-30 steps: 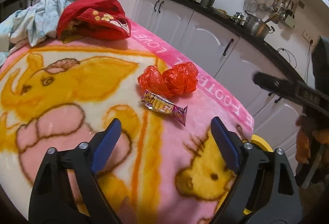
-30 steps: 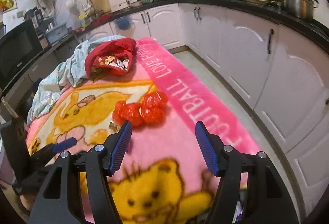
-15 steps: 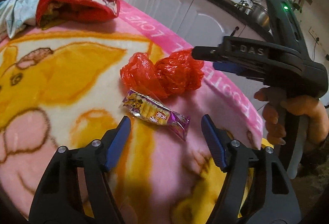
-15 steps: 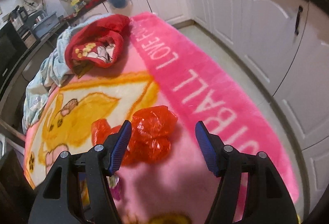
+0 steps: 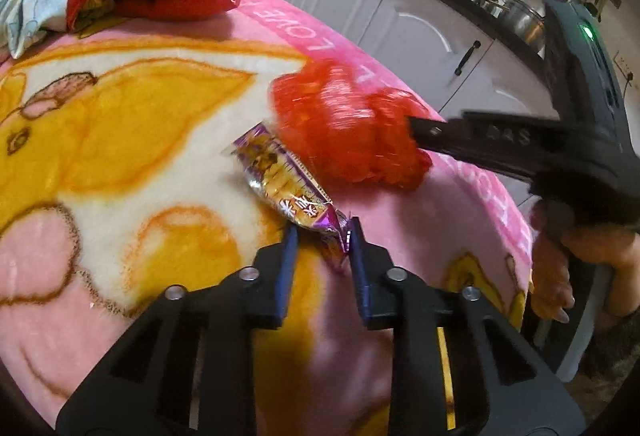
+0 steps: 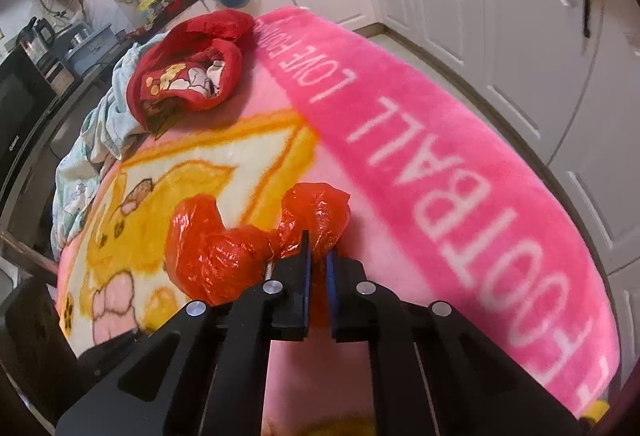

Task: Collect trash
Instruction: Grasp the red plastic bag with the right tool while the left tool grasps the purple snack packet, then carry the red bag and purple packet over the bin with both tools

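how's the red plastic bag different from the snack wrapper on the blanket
The red plastic bag is crumpled into a bulky, see-through lump; the snack wrapper is a flatter, long purple-and-gold printed packet. The right gripper is shut on the bag, while the left gripper is closing on the wrapper's end. Both are shiny trash lying on the pink blanket.

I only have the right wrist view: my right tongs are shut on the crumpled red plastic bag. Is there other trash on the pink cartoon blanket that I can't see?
Observer: Yes, a purple and gold snack wrapper lies beside the crumpled red plastic bag in the left wrist view.
Operator: Are the left tongs on it?
Observer: The left tongs are closing, with the wrapper's near end between their jaws.
Operator: Do bag and wrapper touch?
Observer: The bag's edge overlaps the wrapper's far end, but it is blurred; I cannot tell contact.
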Demonstrator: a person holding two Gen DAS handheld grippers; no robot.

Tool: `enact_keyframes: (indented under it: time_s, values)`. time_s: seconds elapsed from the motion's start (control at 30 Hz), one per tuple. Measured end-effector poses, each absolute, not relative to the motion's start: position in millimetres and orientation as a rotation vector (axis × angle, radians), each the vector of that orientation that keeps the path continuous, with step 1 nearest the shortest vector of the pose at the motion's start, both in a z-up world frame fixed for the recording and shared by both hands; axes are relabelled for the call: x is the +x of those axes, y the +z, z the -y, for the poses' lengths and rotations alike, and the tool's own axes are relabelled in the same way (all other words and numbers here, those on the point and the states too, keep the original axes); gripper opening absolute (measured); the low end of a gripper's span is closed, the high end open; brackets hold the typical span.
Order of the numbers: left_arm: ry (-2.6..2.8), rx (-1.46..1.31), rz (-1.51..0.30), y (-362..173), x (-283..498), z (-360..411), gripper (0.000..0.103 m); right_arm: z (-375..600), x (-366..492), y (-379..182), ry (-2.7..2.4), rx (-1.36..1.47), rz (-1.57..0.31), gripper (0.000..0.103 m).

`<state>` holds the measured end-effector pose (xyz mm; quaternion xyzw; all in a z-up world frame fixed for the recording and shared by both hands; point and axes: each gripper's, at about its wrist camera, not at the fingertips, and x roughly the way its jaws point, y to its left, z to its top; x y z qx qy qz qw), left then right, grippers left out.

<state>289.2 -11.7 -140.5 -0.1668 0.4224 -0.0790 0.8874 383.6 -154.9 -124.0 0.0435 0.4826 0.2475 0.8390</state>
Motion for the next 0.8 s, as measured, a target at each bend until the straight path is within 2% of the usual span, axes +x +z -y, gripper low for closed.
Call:
enact_keyframes:
  time_s: [0.23, 0.8]
  values:
    - [-0.199, -0.359, -0.88, -143.0, 275.8, 7.0, 0.004, 189.9, 355.5, -124.4, 0.465, 0.124, -1.005, 0.006]
    - [-0.177, -0.303, -0.852, -131.9, 208.1, 1.3, 0.003, 230.9, 251.2, -107.8, 0.416, 0.067, -0.903, 0.006]
